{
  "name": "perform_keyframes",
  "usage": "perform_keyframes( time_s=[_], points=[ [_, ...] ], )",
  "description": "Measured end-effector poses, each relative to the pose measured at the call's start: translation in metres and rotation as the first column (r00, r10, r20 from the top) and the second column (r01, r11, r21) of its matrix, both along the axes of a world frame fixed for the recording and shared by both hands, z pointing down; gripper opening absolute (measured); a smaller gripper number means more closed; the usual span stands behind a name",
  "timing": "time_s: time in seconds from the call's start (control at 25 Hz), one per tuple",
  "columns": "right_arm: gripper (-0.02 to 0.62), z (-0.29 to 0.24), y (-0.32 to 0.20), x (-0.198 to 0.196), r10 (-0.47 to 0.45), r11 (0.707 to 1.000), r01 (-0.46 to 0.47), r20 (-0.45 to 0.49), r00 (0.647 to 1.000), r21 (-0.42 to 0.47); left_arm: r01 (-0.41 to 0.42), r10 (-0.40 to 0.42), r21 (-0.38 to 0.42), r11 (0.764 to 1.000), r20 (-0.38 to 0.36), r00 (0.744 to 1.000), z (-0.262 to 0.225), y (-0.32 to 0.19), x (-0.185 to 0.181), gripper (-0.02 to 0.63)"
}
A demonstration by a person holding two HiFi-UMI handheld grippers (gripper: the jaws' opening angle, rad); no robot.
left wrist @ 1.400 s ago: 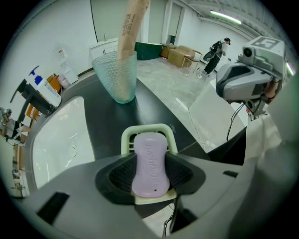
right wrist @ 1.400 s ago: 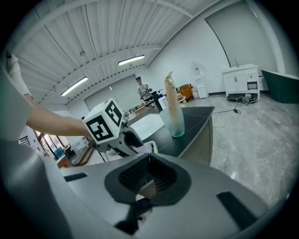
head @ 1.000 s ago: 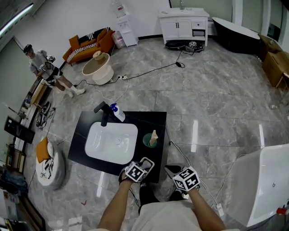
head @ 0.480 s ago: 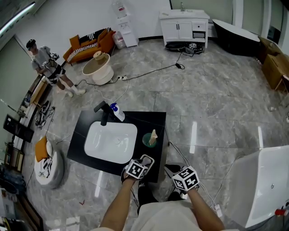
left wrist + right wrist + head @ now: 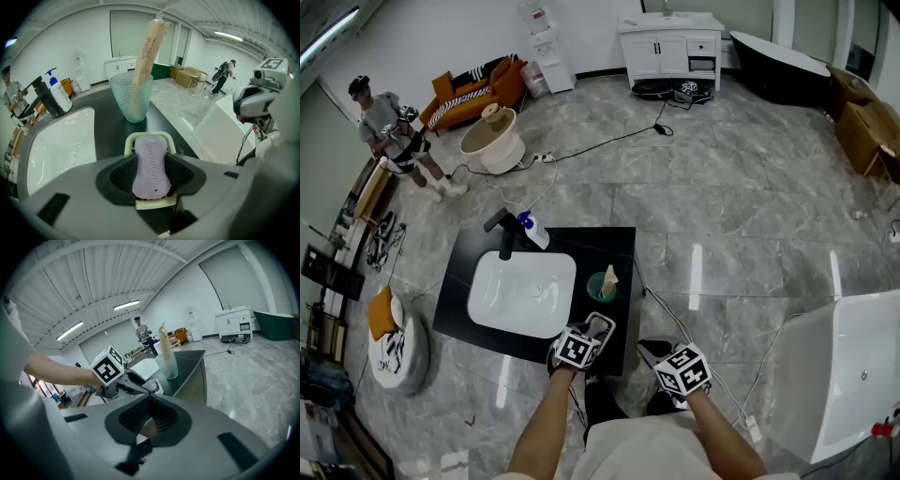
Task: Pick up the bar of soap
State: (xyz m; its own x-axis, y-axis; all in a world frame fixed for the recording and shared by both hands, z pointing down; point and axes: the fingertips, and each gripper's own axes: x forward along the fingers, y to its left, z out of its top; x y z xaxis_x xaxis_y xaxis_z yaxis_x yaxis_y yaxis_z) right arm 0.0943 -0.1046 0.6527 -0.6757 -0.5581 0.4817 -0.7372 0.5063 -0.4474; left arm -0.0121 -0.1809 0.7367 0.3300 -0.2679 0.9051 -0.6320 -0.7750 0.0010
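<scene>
A purple bar of soap (image 5: 151, 166) lies lengthwise over a pale green soap dish (image 5: 147, 138) at the front edge of the black counter (image 5: 609, 246). My left gripper (image 5: 151, 157) is shut on the soap, with a black pad pressing each long side. In the head view the left gripper (image 5: 593, 330) sits at the counter's front right corner. My right gripper (image 5: 659, 352) hangs off the counter to the right. Its jaws are shut with nothing between them. From the right gripper view (image 5: 151, 401) the left gripper (image 5: 136, 383) and a bit of the soap (image 5: 151, 386) show.
A ribbed glass cup (image 5: 132, 96) holding a tan tube stands just beyond the soap dish. A white basin (image 5: 522, 293), a black faucet (image 5: 502, 231) and a pump bottle (image 5: 532, 231) fill the counter's left. A white tub (image 5: 848, 370) stands at right. A person (image 5: 394, 141) walks far left.
The head view has shifted a little. My left gripper has edged slightly forward over the soap dish. The right gripper has barely moved.
</scene>
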Motion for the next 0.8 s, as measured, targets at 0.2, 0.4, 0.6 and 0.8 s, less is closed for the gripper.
perform_keyframes(
  time_s=[0.2, 0.4, 0.6, 0.8],
  points=[
    [0.006, 0.004, -0.001, 0.002, 0.015, 1.0, -0.015, 0.001, 1.0, -0.01, 0.038, -0.037, 0.026, 0.999, -0.041, 0.998, -0.002, 0.005, -0.004, 0.19],
    [0.006, 0.003, -0.002, -0.001, 0.008, 1.0, -0.008, -0.006, 1.0, -0.005, 0.114, -0.107, 0.062, 0.992, -0.109, 0.988, -0.008, 0.011, -0.009, 0.19],
    [0.006, 0.001, -0.002, 0.0, 0.002, 1.0, -0.002, -0.018, 1.0, 0.001, 0.178, -0.158, 0.103, 0.979, -0.176, 0.972, -0.022, 0.011, -0.01, 0.189],
    [0.006, -0.001, -0.005, 0.0, 0.014, 0.999, -0.013, -0.035, 0.999, 0.037, 0.222, -0.183, 0.148, 0.964, -0.242, 0.953, -0.042, 0.009, -0.012, 0.189]
  ],
)
